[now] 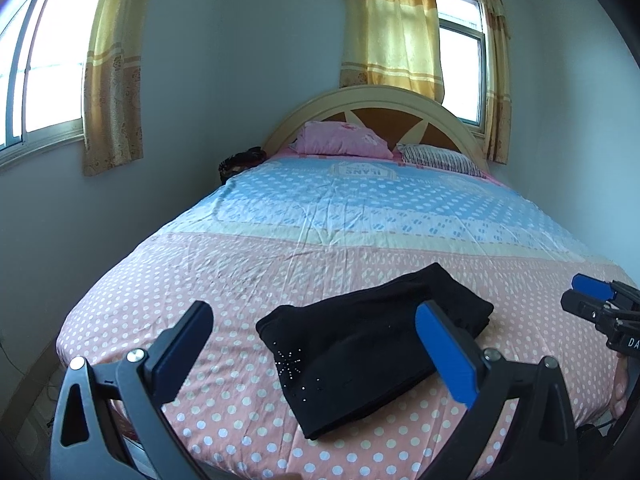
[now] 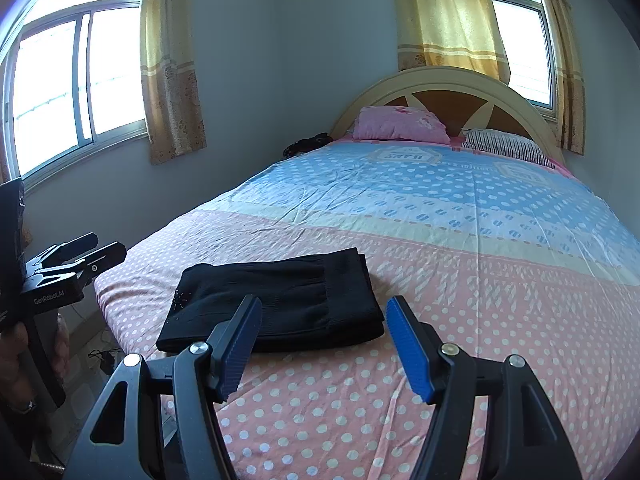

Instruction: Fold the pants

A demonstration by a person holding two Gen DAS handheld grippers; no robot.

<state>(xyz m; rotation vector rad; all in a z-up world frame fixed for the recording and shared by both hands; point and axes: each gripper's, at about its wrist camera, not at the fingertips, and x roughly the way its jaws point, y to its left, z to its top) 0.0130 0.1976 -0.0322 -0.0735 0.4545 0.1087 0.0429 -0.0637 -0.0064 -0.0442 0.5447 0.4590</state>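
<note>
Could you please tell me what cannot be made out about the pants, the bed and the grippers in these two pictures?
- Black pants: the inner layers of the fold are hidden by the top layer in both views.
- Dark heap beside the bed: too small to identify.
- Right gripper: cut off by the left view's edge.
- Left gripper: seen side-on in the right view, with its fingers overlapping.
</note>
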